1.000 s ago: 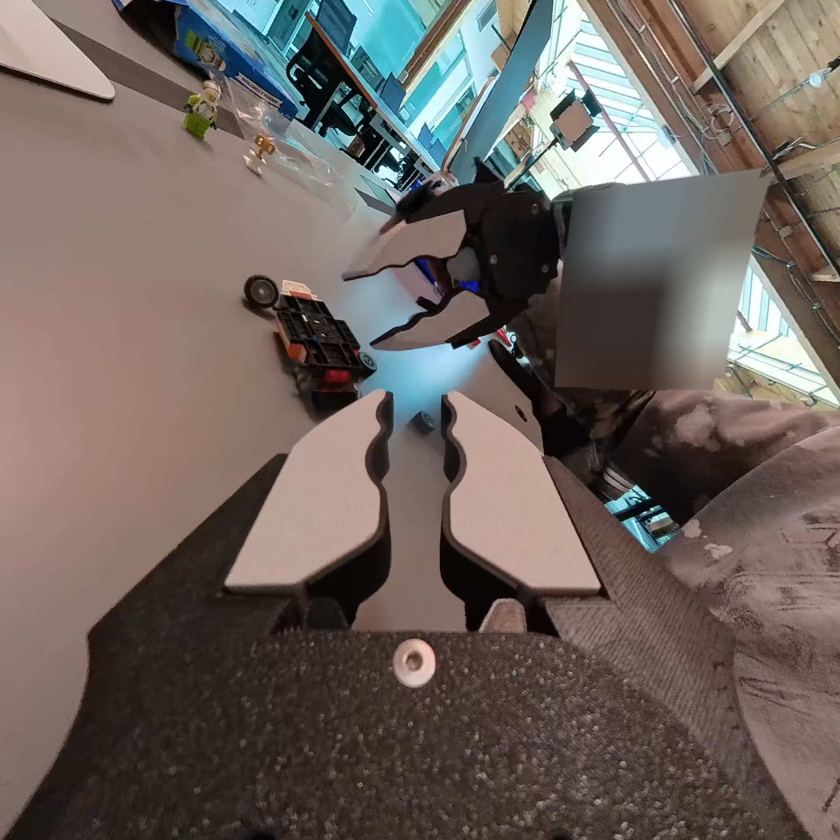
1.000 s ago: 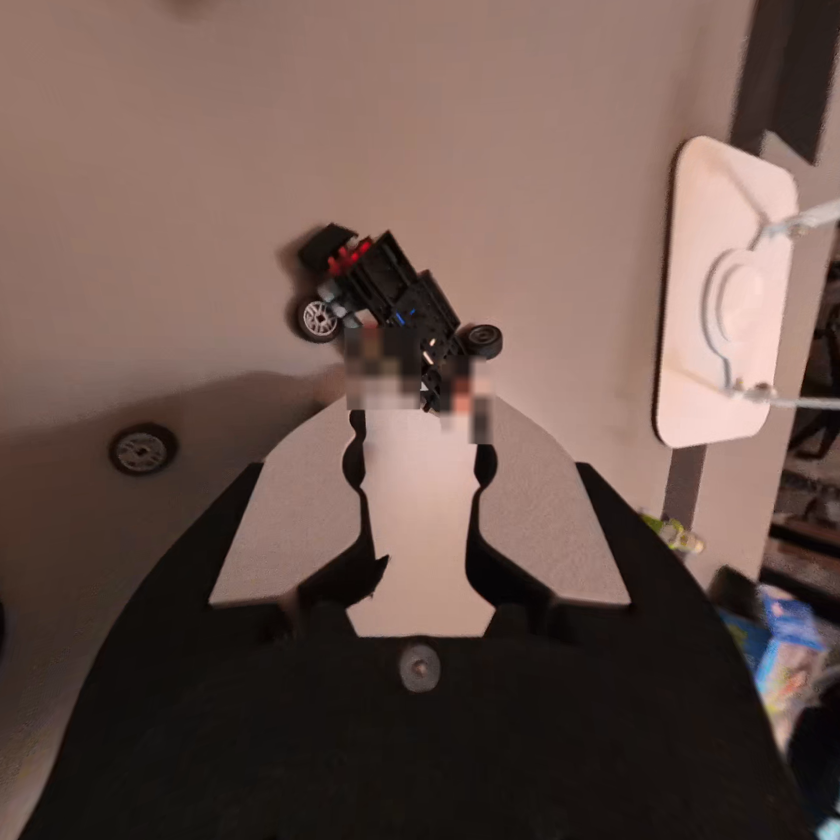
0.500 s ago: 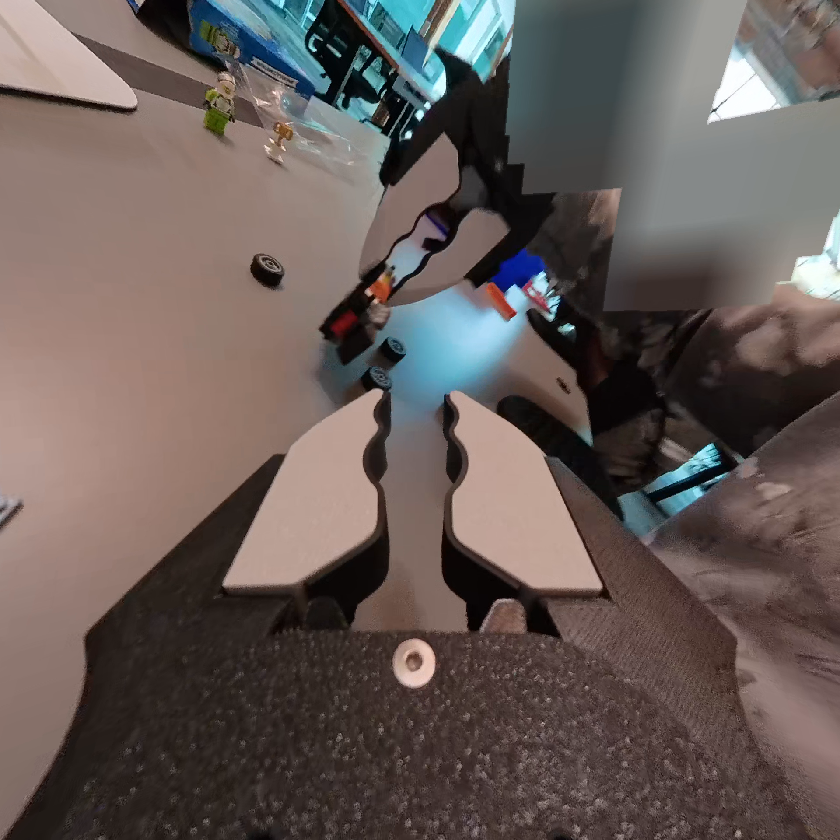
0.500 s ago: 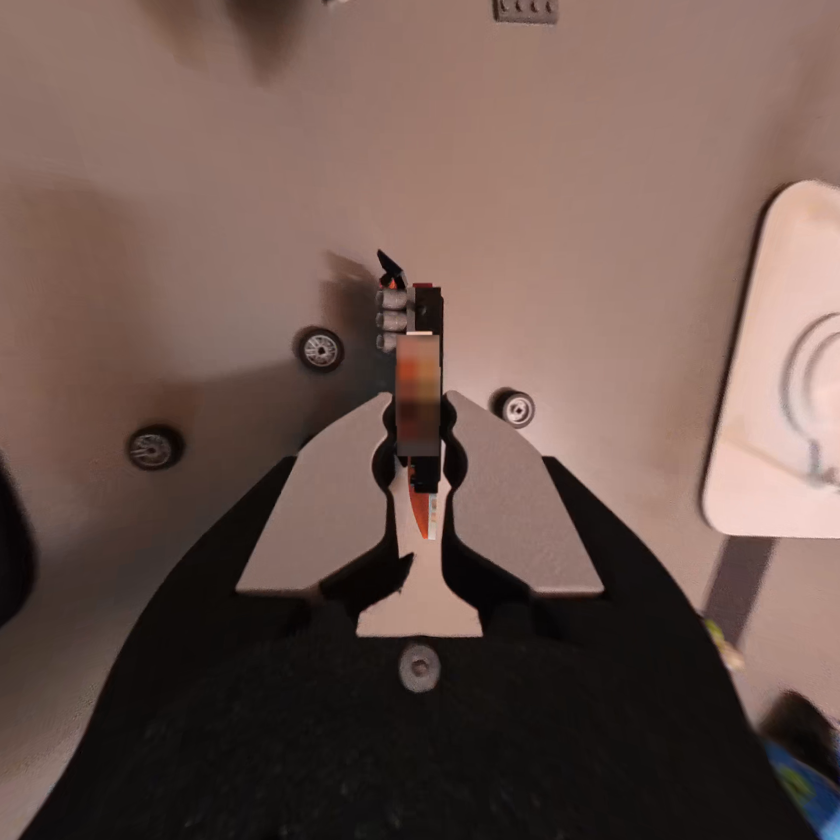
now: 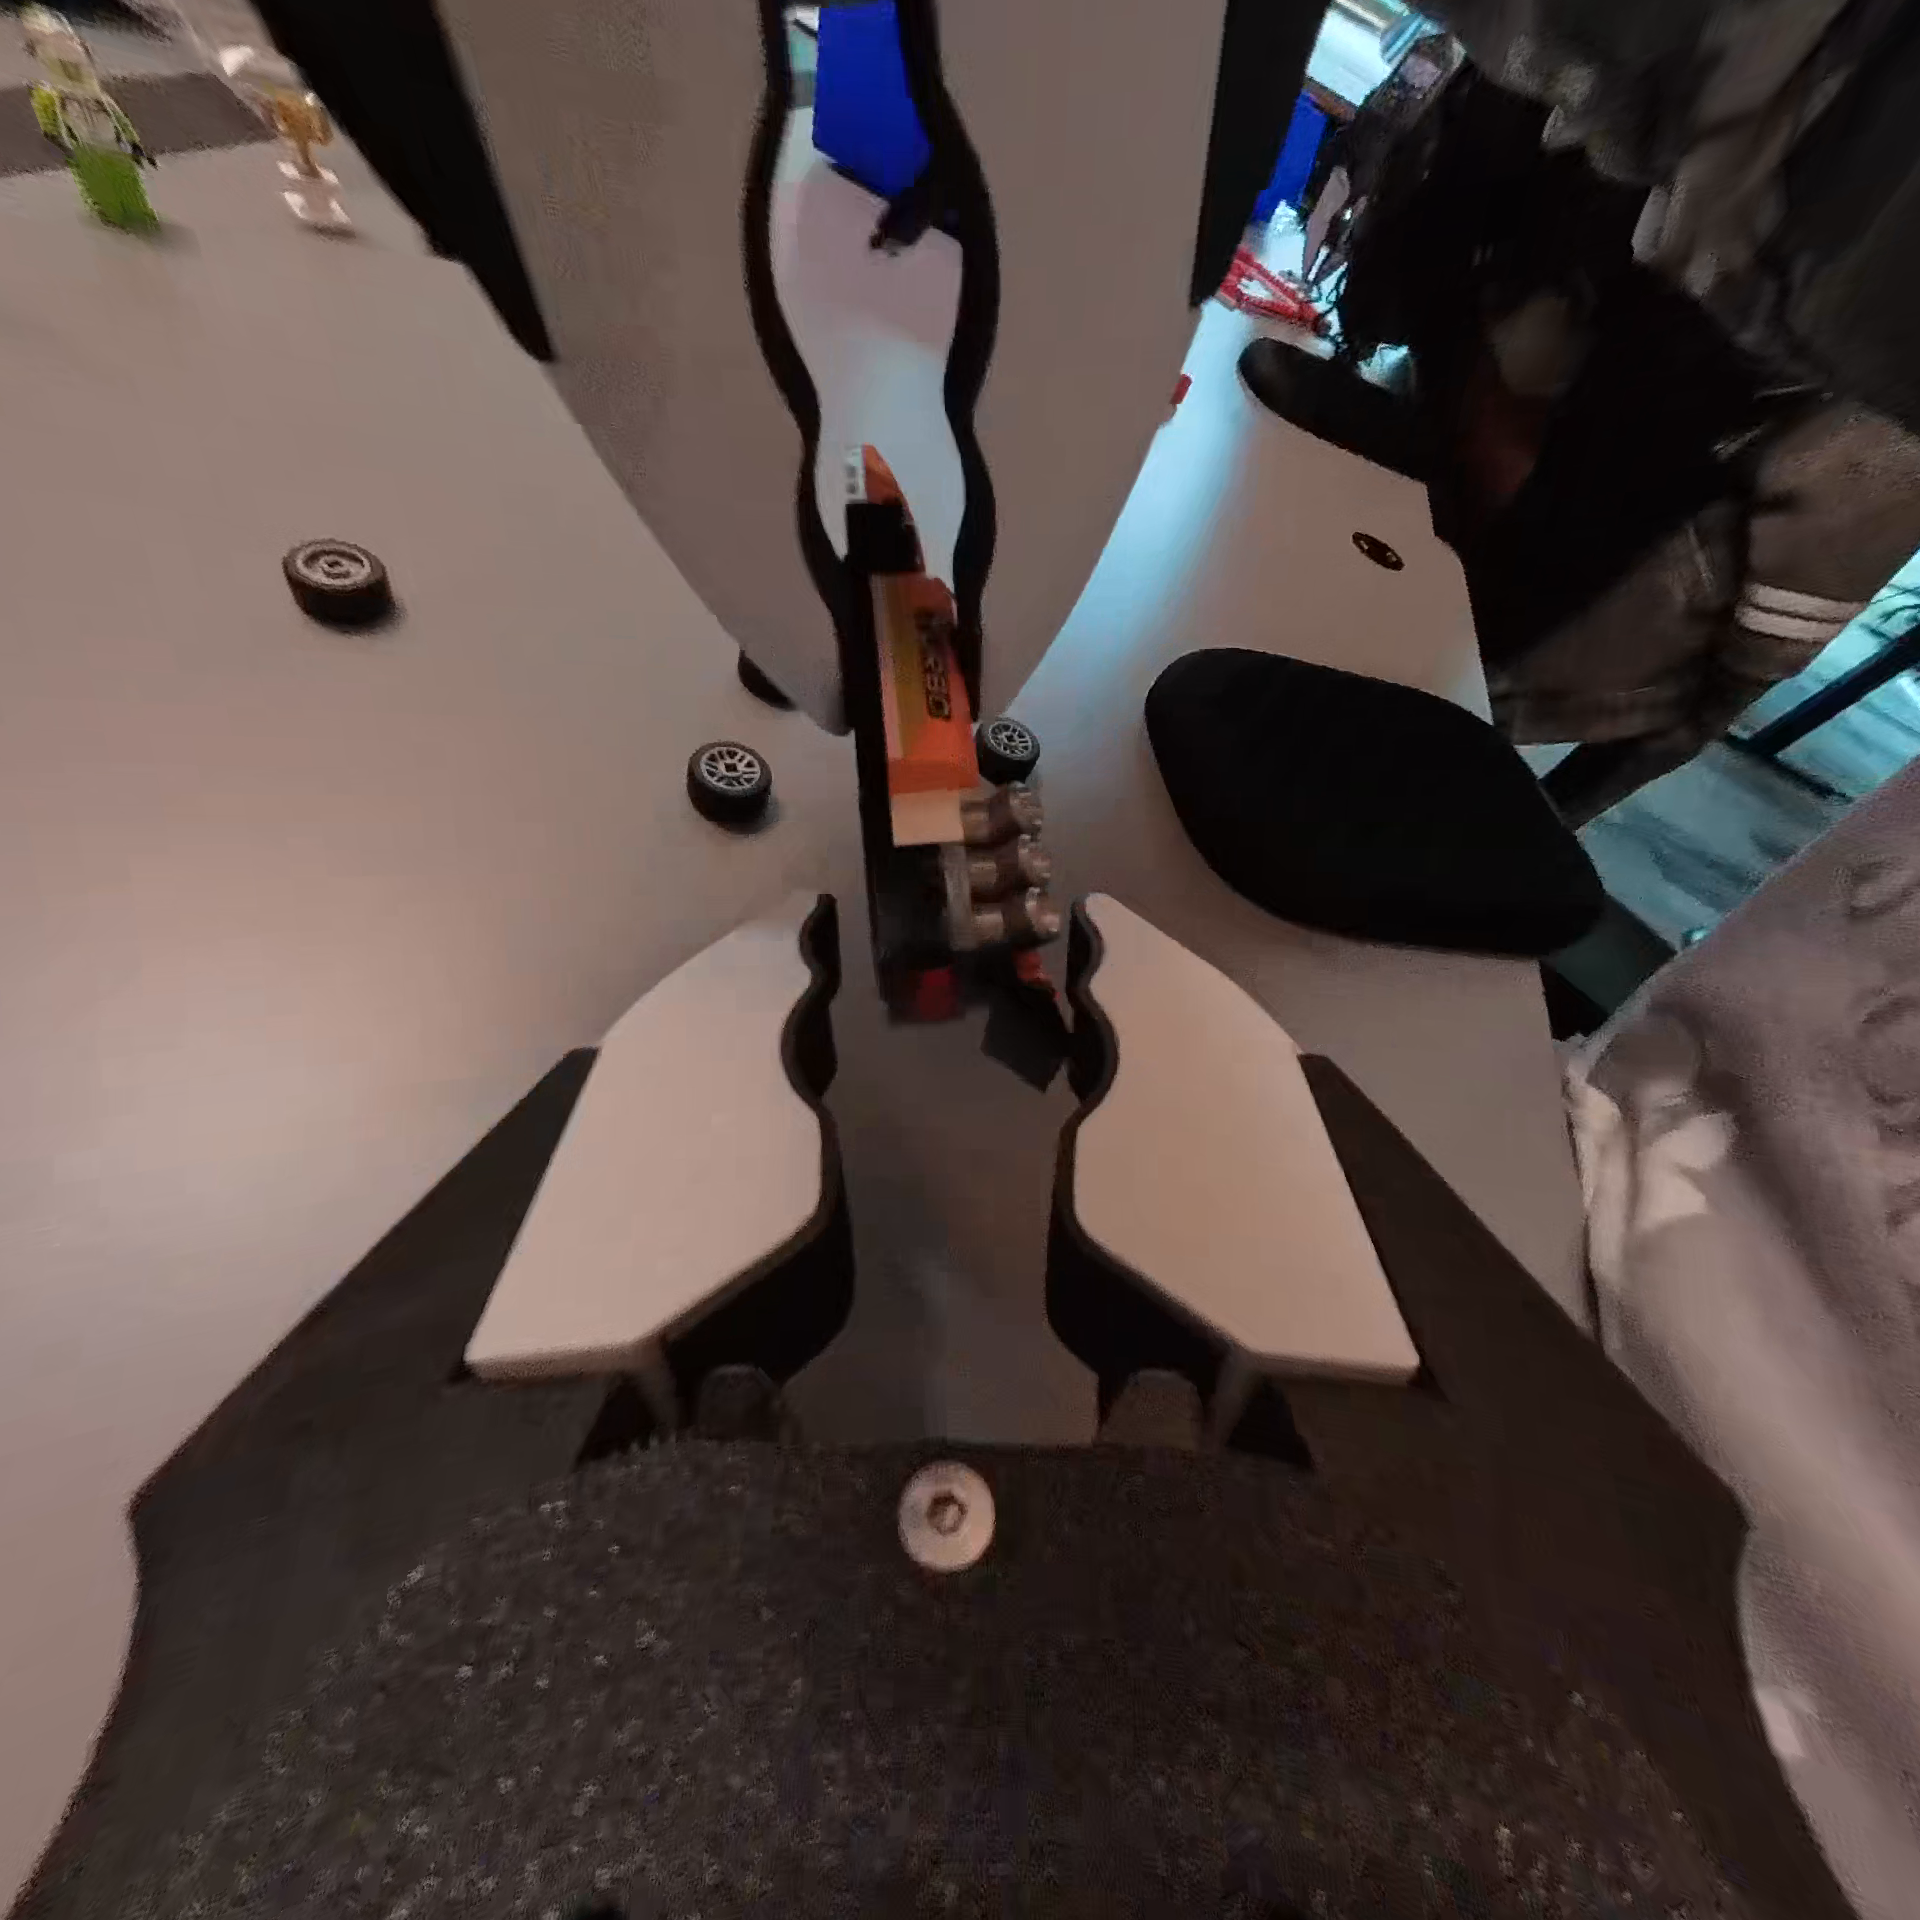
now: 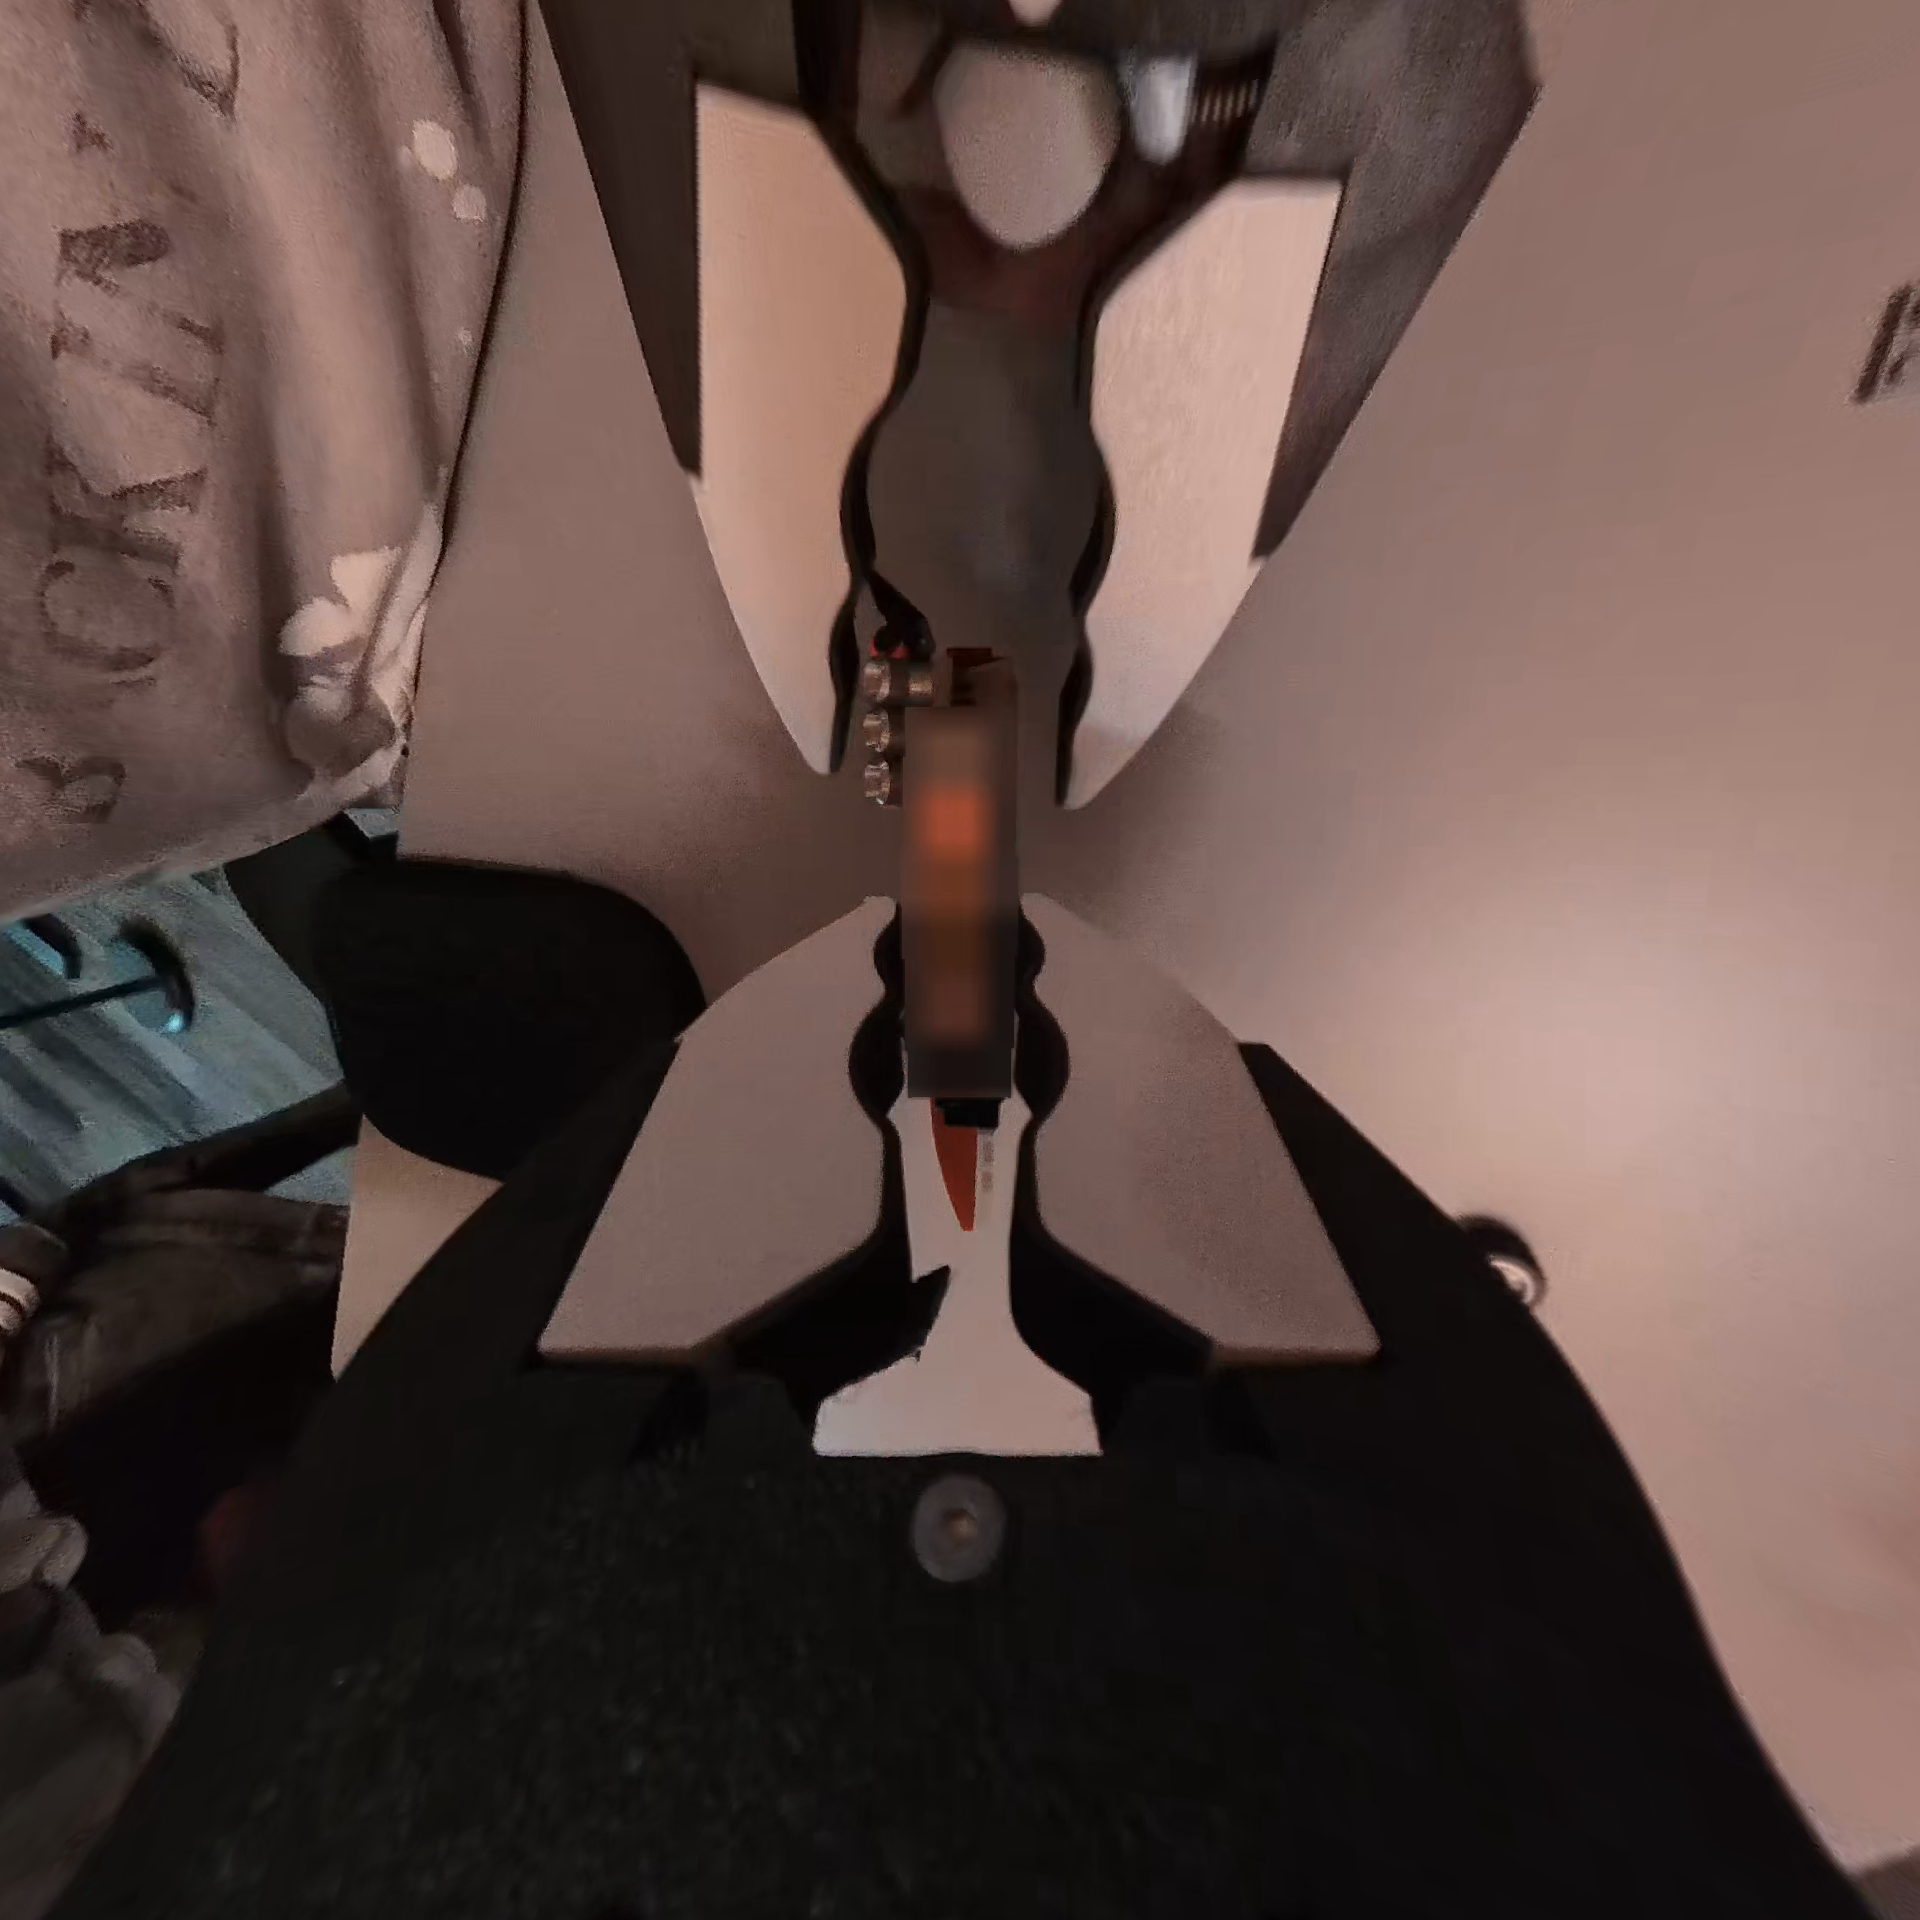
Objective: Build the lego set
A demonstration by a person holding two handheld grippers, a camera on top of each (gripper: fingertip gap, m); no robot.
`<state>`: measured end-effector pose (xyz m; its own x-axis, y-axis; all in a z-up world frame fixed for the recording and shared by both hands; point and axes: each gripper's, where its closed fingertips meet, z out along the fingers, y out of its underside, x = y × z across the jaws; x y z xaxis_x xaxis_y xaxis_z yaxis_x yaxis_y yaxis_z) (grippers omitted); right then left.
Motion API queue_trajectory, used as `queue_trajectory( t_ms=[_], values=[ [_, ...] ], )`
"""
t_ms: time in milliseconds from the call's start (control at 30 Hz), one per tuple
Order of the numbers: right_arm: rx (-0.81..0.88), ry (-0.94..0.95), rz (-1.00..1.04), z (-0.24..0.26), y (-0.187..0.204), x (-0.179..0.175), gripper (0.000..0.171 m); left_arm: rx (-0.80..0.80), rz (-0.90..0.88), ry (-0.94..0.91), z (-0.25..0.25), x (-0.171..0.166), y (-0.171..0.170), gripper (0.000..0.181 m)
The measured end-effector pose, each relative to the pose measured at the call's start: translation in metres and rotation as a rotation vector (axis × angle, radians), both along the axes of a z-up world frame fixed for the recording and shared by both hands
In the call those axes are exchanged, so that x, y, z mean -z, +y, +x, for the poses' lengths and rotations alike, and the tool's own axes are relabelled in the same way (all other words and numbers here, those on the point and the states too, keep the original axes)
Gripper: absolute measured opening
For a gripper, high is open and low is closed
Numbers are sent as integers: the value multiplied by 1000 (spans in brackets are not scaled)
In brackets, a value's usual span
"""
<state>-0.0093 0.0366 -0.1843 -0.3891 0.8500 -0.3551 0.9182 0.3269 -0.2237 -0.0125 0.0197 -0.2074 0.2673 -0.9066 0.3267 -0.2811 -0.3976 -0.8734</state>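
The Lego car body (image 5: 920, 675), orange and black with three grey exhaust pipes, is held on edge in the air. My right gripper (image 6: 956, 914) is shut on its front half; the orange nose (image 6: 961, 1174) pokes back between the fingers. In the left wrist view the right gripper (image 5: 899, 707) reaches in from the top. My left gripper (image 5: 951, 920) is open, its fingertips flanking the car's rear end with the pipes. It also shows in the right wrist view (image 6: 951, 774), coming from the top. Three loose wheels (image 5: 338, 582) (image 5: 729, 779) (image 5: 1006, 748) lie on the grey table.
A green minifigure (image 5: 94, 135) and a small gold piece (image 5: 301, 135) stand at the far left. A black chair seat (image 5: 1351, 800) is beyond the table's right edge, beside a person's clothing (image 5: 1766, 1195). One wheel (image 6: 1507, 1257) lies at the right in the right wrist view. My left and right fingertips are right by each other.
The right gripper closed on the car body, lifted it on edge and brought it to the left gripper. The wheels stayed on the table. The left gripper opened wider around the car's rear.
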Motion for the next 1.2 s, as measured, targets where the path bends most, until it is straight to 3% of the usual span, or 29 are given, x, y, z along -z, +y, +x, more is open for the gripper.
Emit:
queue_trajectory(
  t_ms=[167, 300, 400, 467, 600, 700, 867, 967, 1033, 1200],
  values=[
    [6, 0, 46, -9, -1, -14, 17, -41, 84, -23, -2, -10, 3, 31],
    [124, 198, 53, -19, 8, -36, 19, -69, 35, -127, -8, -23, 8, 29],
    [304, 431, 71, -21, 27, -62, 42, -76, 22, -176, -12, -29, 9, 29],
    [454, 614, 74, -11, 37, -77, 48, -74, -9, -210, -14, -34, 9, 29],
    [676, 791, 2, 25, 18, -50, 60, -97, -80, -299, -20, -43, 14, 29],
    [890, 969, -136, 18, 1, -36, 59, -90, -131, -427, -21, -60, 16, 28],
    [1082, 1291, -327, -7, -4, -69, 45, -61, -148, -541, -14, -76, 8, 29],
    [1047, 1299, -308, -16, -3, -72, 24, -54, -173, -591, -13, -82, 3, 28],
    [1007, 1257, -289, -18, -5, -72, 22, -43, -173, -578, -13, -80, 0, 29],
    [776, 859, -99, -4, -9, -61, 22, 32, -140, -430, -12, -67, -8, 49]
  ],
)
